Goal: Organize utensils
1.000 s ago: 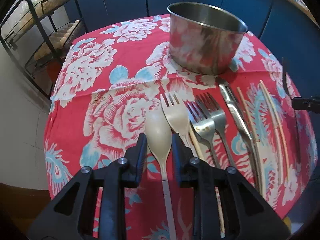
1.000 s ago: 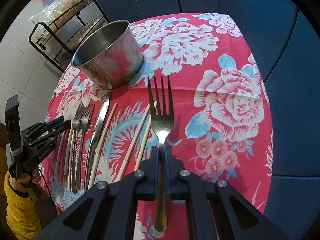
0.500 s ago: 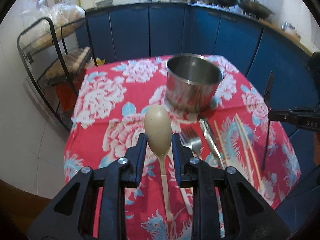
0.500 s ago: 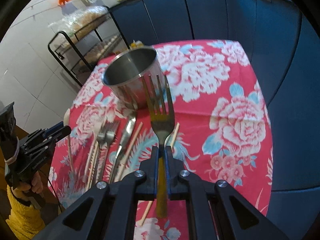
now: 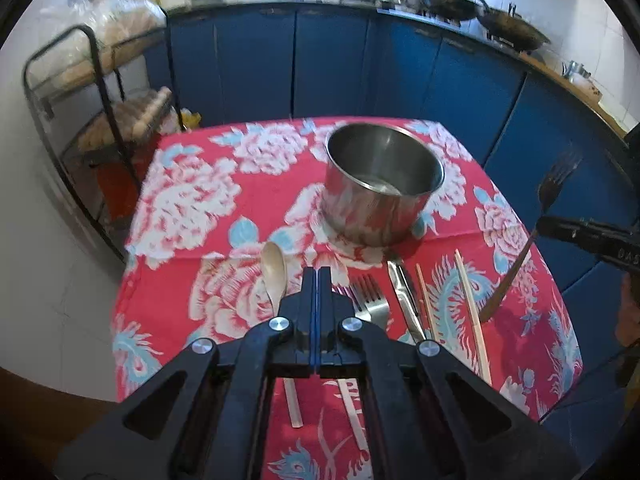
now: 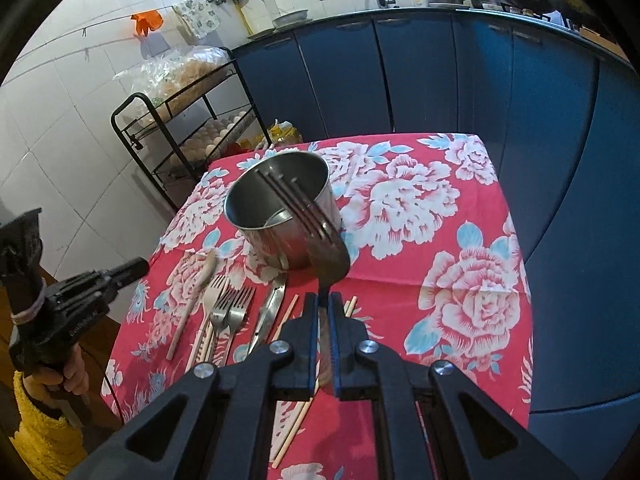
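Observation:
My left gripper point(image 5: 318, 276) hangs above the near row of utensils, its jaws closing until they touch, with nothing between them. The pale wooden spoon point(image 5: 274, 272) lies on the red flowered tablecloth point(image 5: 192, 200) just left of those fingers. My right gripper point(image 6: 324, 304) is shut on the handle of a metal fork point(image 6: 320, 236), held up in the air. The fork's tines slant up and left in front of the steel pot point(image 6: 272, 244). In the left wrist view the pot point(image 5: 372, 216) stands mid-table, and the fork point(image 5: 554, 184) shows at the right.
Two forks point(image 5: 370, 304), a knife point(image 5: 404, 296) and chopsticks point(image 5: 472, 312) lie side by side in front of the pot. A black wire rack point(image 6: 180, 132) with eggs stands left of the table. Blue cabinets point(image 5: 332, 68) close off the back and right.
The spoon has left the left gripper's jaws and now lies on the cloth, and those jaws have come together. Both grippers have risen. The fork is higher, with its tines tilted towards the pot.

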The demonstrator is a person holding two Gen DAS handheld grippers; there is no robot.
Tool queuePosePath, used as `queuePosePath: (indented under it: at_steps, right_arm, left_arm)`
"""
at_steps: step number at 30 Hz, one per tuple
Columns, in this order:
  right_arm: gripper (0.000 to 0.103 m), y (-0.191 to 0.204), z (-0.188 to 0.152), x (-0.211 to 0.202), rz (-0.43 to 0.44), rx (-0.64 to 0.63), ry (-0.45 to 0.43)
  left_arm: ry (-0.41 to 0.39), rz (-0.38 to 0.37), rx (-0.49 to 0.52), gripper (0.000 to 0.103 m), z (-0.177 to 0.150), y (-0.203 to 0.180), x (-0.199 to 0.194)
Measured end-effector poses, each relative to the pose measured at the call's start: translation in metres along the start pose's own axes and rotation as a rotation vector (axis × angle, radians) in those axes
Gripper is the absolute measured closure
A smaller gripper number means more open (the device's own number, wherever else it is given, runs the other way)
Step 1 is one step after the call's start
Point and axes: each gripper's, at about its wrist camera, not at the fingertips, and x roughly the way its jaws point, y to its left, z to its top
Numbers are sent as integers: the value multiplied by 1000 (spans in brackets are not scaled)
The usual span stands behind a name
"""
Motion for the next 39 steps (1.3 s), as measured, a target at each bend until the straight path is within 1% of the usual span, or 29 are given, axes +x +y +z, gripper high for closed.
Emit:
queuePosePath:
  at_steps: [6,7,9,11,14,20,22,24,28,35,37,39]
  right_arm:
    - [98,2,12,-7,15,-15,-29]
    - [98,3,13,-9,17,-21,-34]
    - [98,4,15,-10,20,-29,-38]
    - [98,3,16,-8,24,-30,-31]
    - [98,-2,17,-2,21,-27,-16]
    - [96,-17,20,20,16,21,53]
    - [94,-21,21,27,11,33,73]
    - [89,-24,23,34,7,42,91]
    - [89,-28,25,45,6,46,116]
    - [88,-30,29,60,6,41,154]
    - [87,-31,31,62,6,41,160]
    - [84,-32,32,65,3,38,169]
  left_arm:
    - [84,10,5,103,2,-1,26]
    - [92,12,8,101,1,-1,29]
    - [109,31,12,88,0,0,36]
    - [120,42,13,83,0,1,40]
    - [146,48,4,78,0,5,48]
    - [196,71,-25,67,1,14,64]
    - [209,73,-35,66,0,17,68]
    - [223,67,-45,64,-1,20,72]
    - [247,67,-44,63,-3,20,77]
    - [253,50,-50,61,2,18,84]
    - [256,36,-57,60,4,19,88]
    - [259,23,-66,60,5,20,90]
